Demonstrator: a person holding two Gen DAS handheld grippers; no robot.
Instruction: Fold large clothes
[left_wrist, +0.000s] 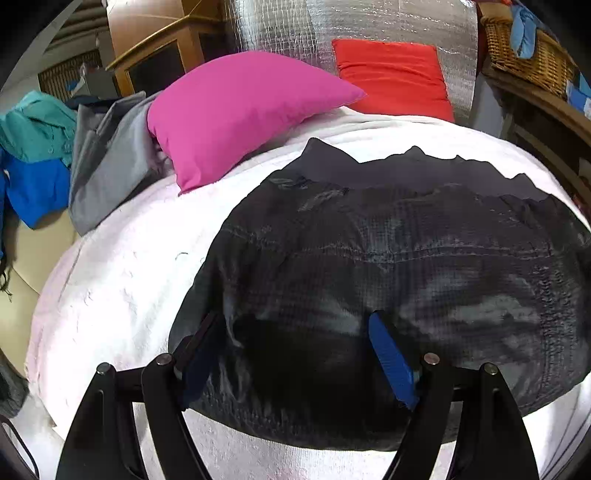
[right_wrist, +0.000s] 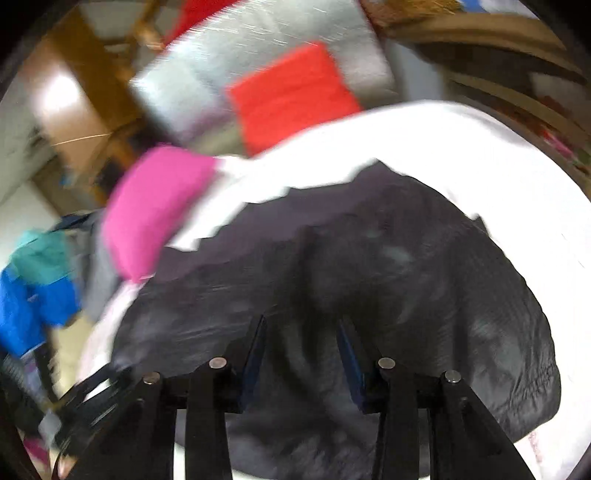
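Both grippers hang spread wide and empty over a dark quilted nylon garment (left_wrist: 388, 266) lying on the white-blanketed bed (left_wrist: 122, 280): left gripper (left_wrist: 295, 350), right gripper (right_wrist: 301, 347). Mid-fold, apparently; next, pinch the near edge.

**What the two wrist views leave unclear**

The right wrist view is smeared by motion blur throughout — the pink cushion (right_wrist: 147, 210), the red cushion (right_wrist: 291, 96) and the heap of blue and teal clothes (right_wrist: 33, 280) show only as soft colour patches with no readable edges. The weave and seams of the dark garment (right_wrist: 369, 280) are lost there too, and its lower part is hidden behind the right gripper (right_wrist: 301, 354).

In the left wrist view the left gripper (left_wrist: 295, 350) covers the garment's near hem — the left finger (left_wrist: 199, 350) merges with the dark cloth, so contact cannot be judged. The wicker basket (left_wrist: 532, 55) is cut off by the frame's edge.
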